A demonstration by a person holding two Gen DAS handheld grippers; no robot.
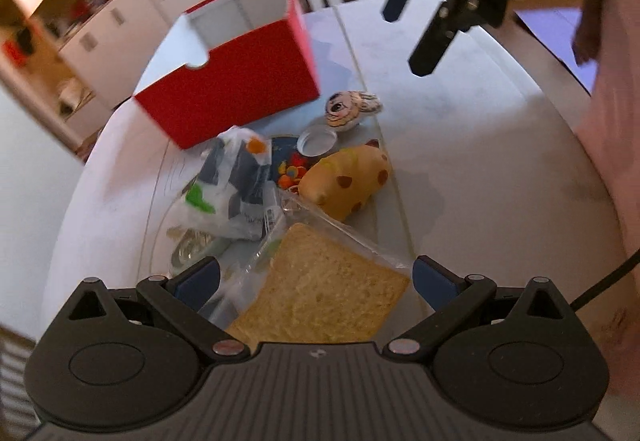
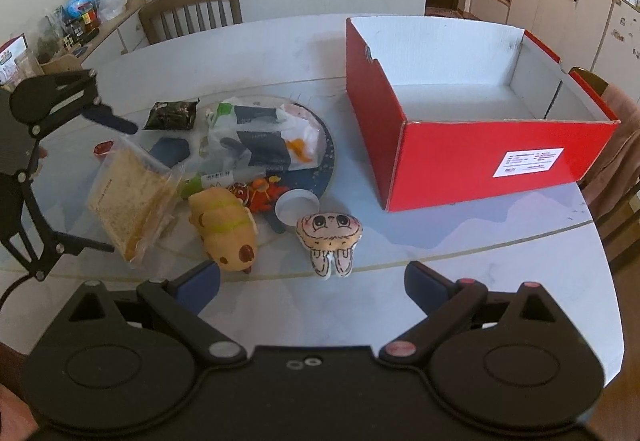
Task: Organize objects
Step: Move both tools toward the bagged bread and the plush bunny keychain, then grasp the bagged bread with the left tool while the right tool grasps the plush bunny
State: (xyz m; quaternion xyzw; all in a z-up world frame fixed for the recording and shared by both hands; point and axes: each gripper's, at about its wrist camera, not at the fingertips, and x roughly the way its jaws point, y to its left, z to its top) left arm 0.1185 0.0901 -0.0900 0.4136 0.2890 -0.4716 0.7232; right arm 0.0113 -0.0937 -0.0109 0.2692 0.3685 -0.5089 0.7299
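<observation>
Left gripper [image 1: 316, 281], fingers wide, straddles the bagged brown bread slice [image 1: 320, 285] beside the empty red cardboard box [image 2: 472, 129]; right gripper [image 2: 312, 285] hovers wide, empty. Next: close, lift, box.

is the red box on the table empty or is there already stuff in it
Empty, as far as shows. The right wrist view looks down into the open red box and only bare white walls and floor appear; the near corner of its floor is hidden behind the front wall.

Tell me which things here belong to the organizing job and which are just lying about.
Job: red box, bagged bread, capybara plush, bunny charm, white snack bag, dark packet.
Lying about: chair, cabinets, shelf clutter.
</observation>
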